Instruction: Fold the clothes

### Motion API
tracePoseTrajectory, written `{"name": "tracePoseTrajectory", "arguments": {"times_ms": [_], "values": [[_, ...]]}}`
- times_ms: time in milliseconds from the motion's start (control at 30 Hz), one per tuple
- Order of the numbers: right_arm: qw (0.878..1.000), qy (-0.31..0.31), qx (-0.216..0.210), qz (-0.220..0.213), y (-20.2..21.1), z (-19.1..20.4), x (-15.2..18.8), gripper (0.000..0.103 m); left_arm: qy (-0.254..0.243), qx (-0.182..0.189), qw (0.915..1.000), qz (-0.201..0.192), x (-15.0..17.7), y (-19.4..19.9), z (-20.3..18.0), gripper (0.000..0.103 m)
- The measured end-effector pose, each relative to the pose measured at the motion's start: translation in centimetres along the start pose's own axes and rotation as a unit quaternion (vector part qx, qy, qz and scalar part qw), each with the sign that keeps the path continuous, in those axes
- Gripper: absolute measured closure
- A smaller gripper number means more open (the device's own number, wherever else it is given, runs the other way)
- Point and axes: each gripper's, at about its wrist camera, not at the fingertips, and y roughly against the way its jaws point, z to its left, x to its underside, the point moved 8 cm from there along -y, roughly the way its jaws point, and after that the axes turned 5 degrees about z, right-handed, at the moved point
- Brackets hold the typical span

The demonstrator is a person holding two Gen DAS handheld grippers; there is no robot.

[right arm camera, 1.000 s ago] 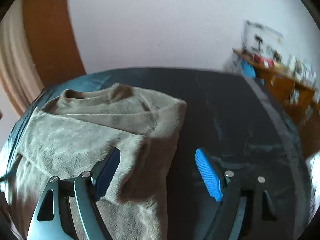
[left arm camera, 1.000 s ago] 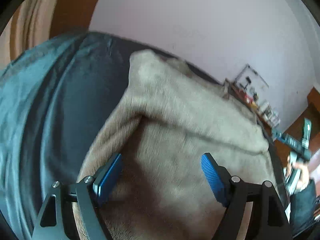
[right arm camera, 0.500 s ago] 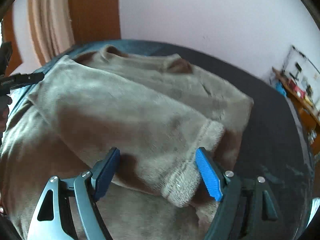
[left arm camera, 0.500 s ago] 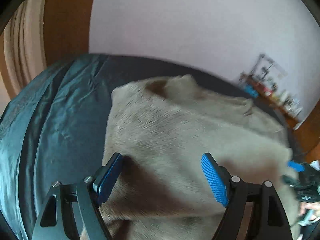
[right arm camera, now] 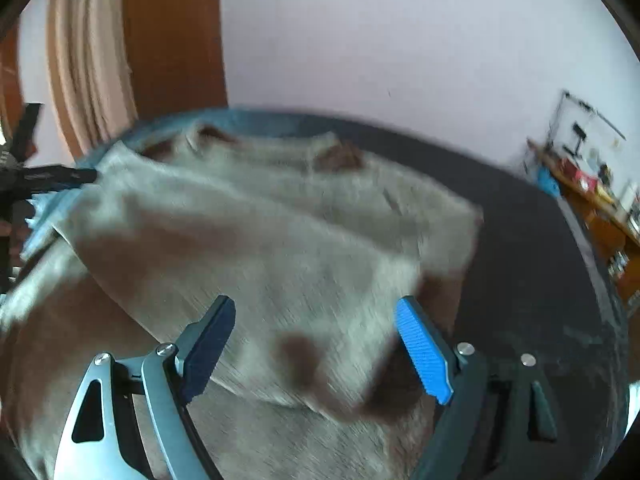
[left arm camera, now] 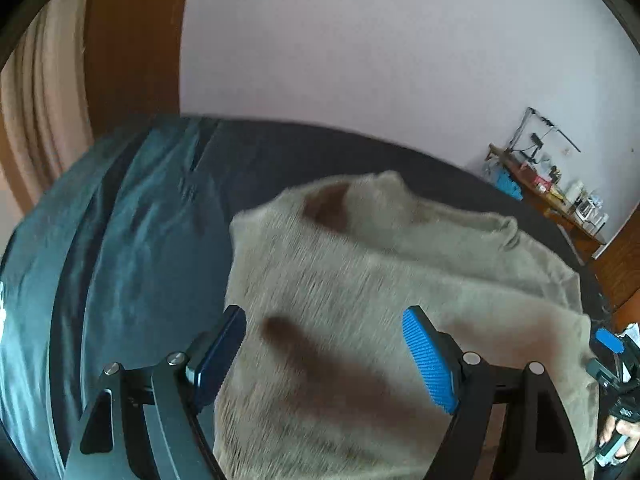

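Dark bedding (left arm camera: 132, 248) runs back to a pale wall in my left wrist view, and the beige sweater (left arm camera: 360, 300) lies on it, collar far; my left gripper (left arm camera: 324, 360) hovers over its left edge, jaws spread, empty. From the right wrist, the right gripper (right arm camera: 316, 348) is opening above a folded-in sleeve (right arm camera: 280, 280), pinching nothing. Sleeves look done; next I'd pick up the near hem.

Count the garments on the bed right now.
1: a beige fleece sweater, partly folded, lying on the dark bedsheet; the left wrist view shows the same sweater. Anything beneath it would be hidden.
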Motion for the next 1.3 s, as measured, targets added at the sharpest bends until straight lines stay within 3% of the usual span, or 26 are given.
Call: {"name": "tracePoseTrajectory", "arguments": {"times_ms": [133, 300, 433, 533, 700, 833, 933, 1100, 1167, 1300], "values": [[0.998, 0.036, -0.042, 0.009, -1.1, 3.1, -0.4, 0.018, 0.001, 0.024, 0.9995, 0.021, -1.7, -3.1, -0.8, 0.021], [0.994, 0.062, -0.042, 0.075, -5.1, 3.8, 2.4, 0.018, 0.018, -0.044, 0.9977, 0.048, -1.5, -6.9, 2.3, 0.021], [0.994, 0.037, -0.071, 0.07, -5.7, 3.0, 2.9, 0.017, 0.017, -0.043, 0.9983, 0.036, -1.5, -7.2, 3.1, 0.02], [0.994, 0.047, -0.06, 0.074, -5.8, 3.2, 2.8, 0.014, 0.014, -0.048, 0.9981, 0.037, -1.6, -7.3, 3.0, 0.02], [0.995, 0.047, -0.06, 0.071, -5.5, 3.4, 2.3, 0.014, 0.021, -0.05, 0.9977, 0.041, -0.8, -5.3, 2.4, 0.02], [0.997, 0.031, -0.043, 0.048, -2.6, 2.5, 1.6, 0.013, -0.034, -0.012, 0.9984, 0.043, 1.8, -1.7, -0.3, 0.02], [0.996, 0.023, -0.073, 0.036, 0.4, 2.6, 2.0, 0.013, -0.059, 0.007, 0.996, 0.067, 4.8, -0.4, -1.2, 0.02], [0.984, 0.059, -0.126, 0.115, 0.6, 5.3, 6.7, 0.013, -0.061, 0.002, 0.9951, 0.078, 7.8, -0.4, -0.5, 0.02], [0.977, 0.091, -0.12, 0.149, -0.2, 6.4, 9.1, 0.012, -0.064, 0.0, 0.9952, 0.074, 7.9, -0.6, -0.6, 0.02], [0.98, 0.107, -0.082, 0.146, 0.2, 6.9, 9.8, 0.01, -0.071, -0.022, 0.9948, 0.069, 7.8, -0.1, -0.8, 0.02]]}}
